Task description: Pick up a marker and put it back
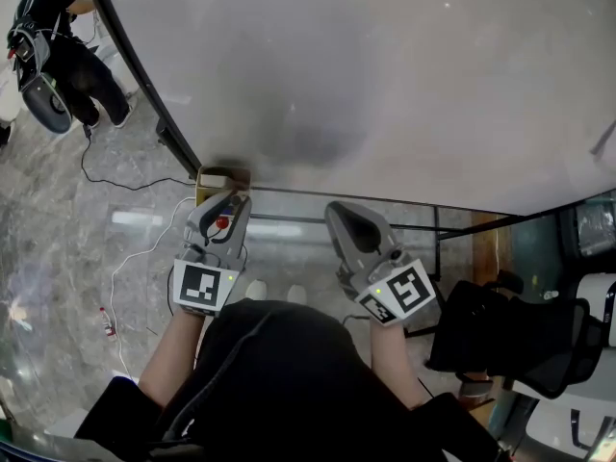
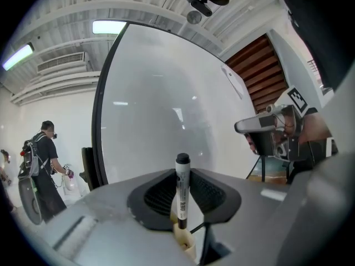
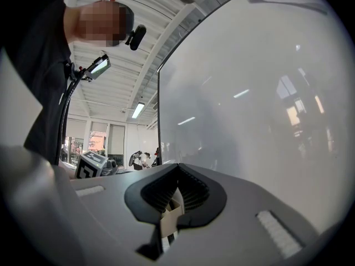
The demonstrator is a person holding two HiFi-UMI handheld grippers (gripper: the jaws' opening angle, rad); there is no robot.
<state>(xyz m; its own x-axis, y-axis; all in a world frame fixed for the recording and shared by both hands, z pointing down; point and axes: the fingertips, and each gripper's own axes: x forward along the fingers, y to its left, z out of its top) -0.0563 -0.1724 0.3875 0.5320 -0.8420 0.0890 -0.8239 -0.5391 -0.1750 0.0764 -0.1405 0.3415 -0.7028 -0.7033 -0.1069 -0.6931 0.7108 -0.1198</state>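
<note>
A white marker point(image 2: 182, 195) with a black cap stands upright between the jaws of my left gripper point(image 2: 183, 177), which is shut on it. In the head view that gripper point(image 1: 223, 212) is held level at the lower left corner of the large whiteboard point(image 1: 385, 75). My right gripper point(image 1: 352, 225) points at the board's lower edge a hand's width to the right. Its jaws point(image 3: 178, 173) stand together with nothing between them. From the left gripper view the right gripper point(image 2: 267, 127) shows off to the side.
A small tan box point(image 1: 223, 175) sits at the board's lower left corner, just past the left gripper. The board's dark frame point(image 1: 135, 65) runs up the left. Another person point(image 1: 58, 46) stands far left, a white cable point(image 1: 144, 248) lies on the floor, and a black chair point(image 1: 510, 340) is at right.
</note>
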